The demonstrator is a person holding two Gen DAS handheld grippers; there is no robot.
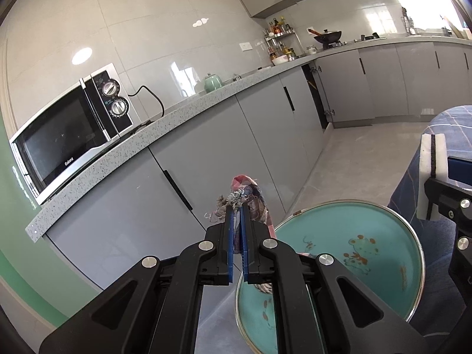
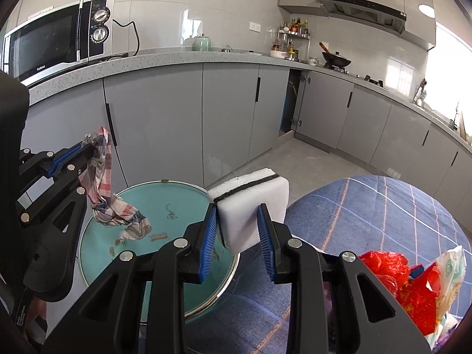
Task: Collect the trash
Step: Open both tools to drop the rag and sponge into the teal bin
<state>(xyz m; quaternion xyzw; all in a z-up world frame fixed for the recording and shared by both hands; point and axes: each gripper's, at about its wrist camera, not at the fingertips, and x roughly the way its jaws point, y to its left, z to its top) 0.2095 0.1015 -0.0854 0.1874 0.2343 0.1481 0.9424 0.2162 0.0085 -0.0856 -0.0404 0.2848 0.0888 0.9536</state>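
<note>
My left gripper is shut on a frayed plaid rag, held above a round teal basin. In the right wrist view the left gripper shows at the left, with the rag hanging from it and its lower end touching the basin. My right gripper is shut on a white sponge with a black stripe, held over the basin's right rim. The sponge also shows at the right of the left wrist view.
A blue checked tablecloth covers the surface on the right. Red and white plastic wrappers lie at its lower right. Grey cabinets and a counter with a microwave stand behind. One cabinet door is open.
</note>
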